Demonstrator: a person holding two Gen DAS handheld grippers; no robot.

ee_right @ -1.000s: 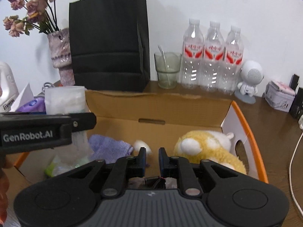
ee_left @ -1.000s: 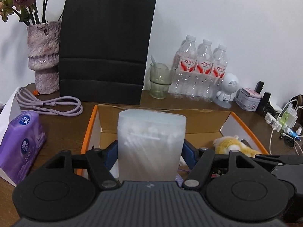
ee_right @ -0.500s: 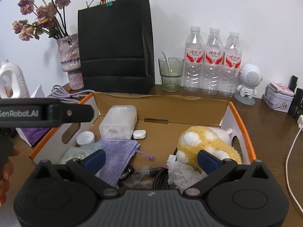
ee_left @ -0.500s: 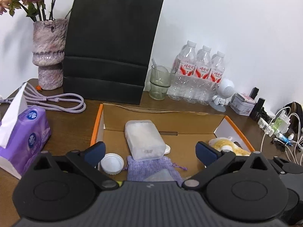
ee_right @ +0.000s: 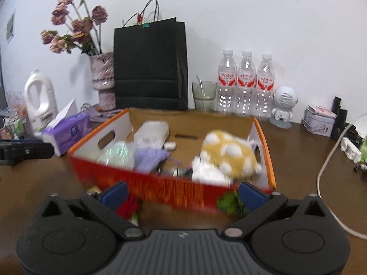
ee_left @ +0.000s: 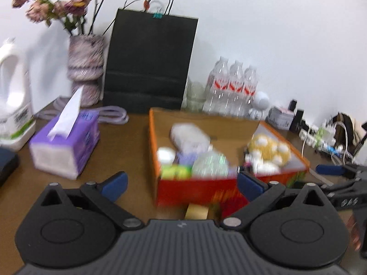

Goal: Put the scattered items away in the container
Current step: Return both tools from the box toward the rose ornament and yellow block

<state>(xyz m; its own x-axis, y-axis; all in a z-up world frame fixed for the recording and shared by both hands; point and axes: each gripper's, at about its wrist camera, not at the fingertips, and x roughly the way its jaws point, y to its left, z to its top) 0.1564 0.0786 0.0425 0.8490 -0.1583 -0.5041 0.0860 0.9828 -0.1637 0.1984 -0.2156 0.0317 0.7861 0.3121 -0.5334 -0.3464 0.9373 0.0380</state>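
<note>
One brown wooden table (ee_right: 298, 151) stands against a white wall (ee_right: 252, 23). On it sits one orange cardboard box (ee_right: 160, 185), open at the top; motion blur smears its near wall in both views. Inside lie one yellow-and-white plush toy (ee_right: 229, 158), one frosted plastic case (ee_right: 151, 133) toward the back left, one lilac cloth pouch (ee_right: 149, 158), one clear crinkled packet (ee_right: 117, 155) and one small white cap (ee_left: 165, 155).

Behind the box stand one black paper bag (ee_right: 149, 68), one vase of dried roses (ee_right: 102, 80), three water bottles (ee_right: 245, 84) in a row, one glass with a spoon (ee_right: 204, 94), one white robot-shaped speaker (ee_right: 284, 103) and one small tin (ee_right: 320, 120). To the left are one white jug (ee_right: 40, 98) and one purple tissue pack (ee_left: 66, 144).

The left gripper (ee_left: 181, 182) and the right gripper (ee_right: 183, 191) are both spread wide, nothing between their blue-padded fingers, both held back from the near wall of the box. Just in front of that wall lie a red flower (ee_right: 127, 208) and green leaves (ee_right: 231, 202).
</note>
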